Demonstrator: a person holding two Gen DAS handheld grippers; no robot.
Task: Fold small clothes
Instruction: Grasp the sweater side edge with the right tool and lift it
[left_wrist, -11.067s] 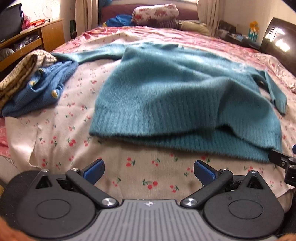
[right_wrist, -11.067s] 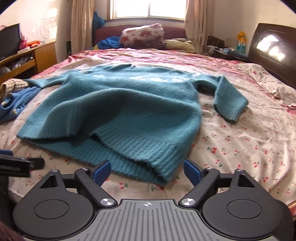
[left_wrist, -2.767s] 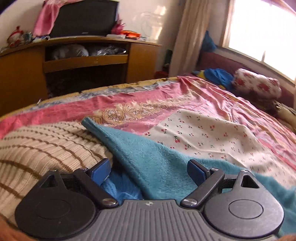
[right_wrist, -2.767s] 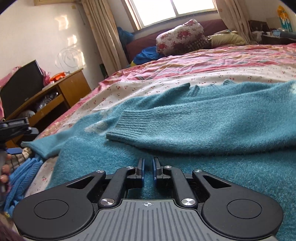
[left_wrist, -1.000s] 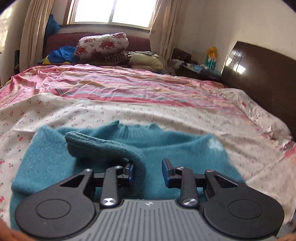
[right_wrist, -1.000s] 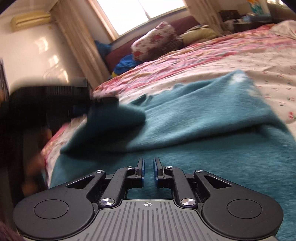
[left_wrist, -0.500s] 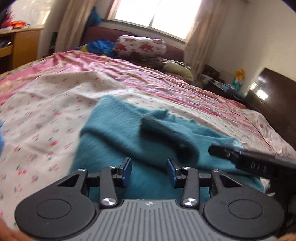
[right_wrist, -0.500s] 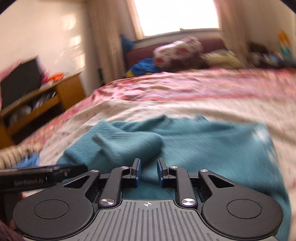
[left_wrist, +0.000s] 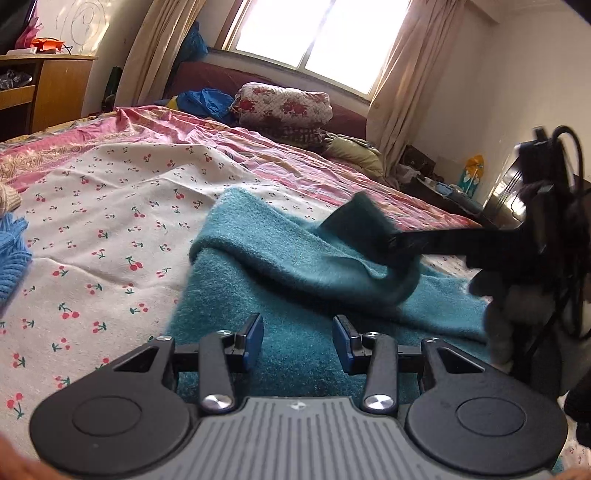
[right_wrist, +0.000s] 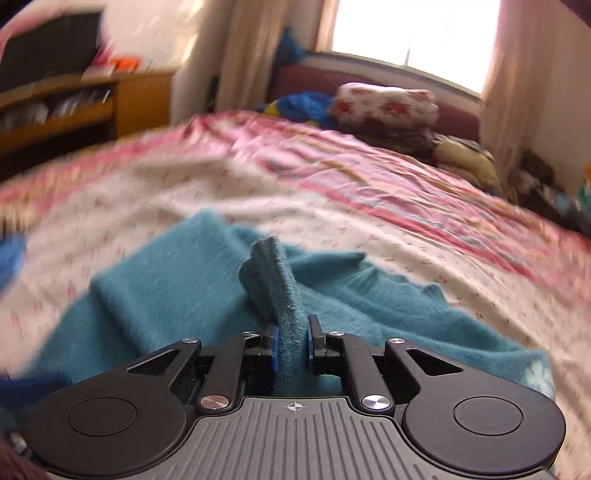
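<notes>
Sweater look: a fuzzy teal sweater (left_wrist: 295, 343) is lying partly folded on the cherry-print sheet (left_wrist: 110, 229) of the bed; its knit is thick and nappy, with a small pale mark showing at its right edge in the right wrist view.
Sweater place: it is sitting near both cameras, right of a blue knit garment (left_wrist: 11, 258) at the left edge, with a floral bundle (left_wrist: 284, 105) far behind under the window (left_wrist: 325, 37).
Sleeve: one sleeve (right_wrist: 277, 288) is being lifted off the sweater's body, its ribbed cuff end standing up and tilting slightly left in the right wrist view.
Long axis: in the left wrist view the sleeve is running from the fold at the sweater's left edge, rightwards and slightly up, to the raised cuff; the body is stretching from near to far.
Right gripper (right_wrist: 291, 345): its jaws are closing, nearly together, and the blue pads are pressing on the sleeve from both sides; in the left wrist view it is reaching in from the right, dark against the light.
Left gripper (left_wrist: 297, 341): its jaws are standing partly apart just above the sweater's near body, with nothing between the pads; contact with the knit underneath cannot be told.
</notes>
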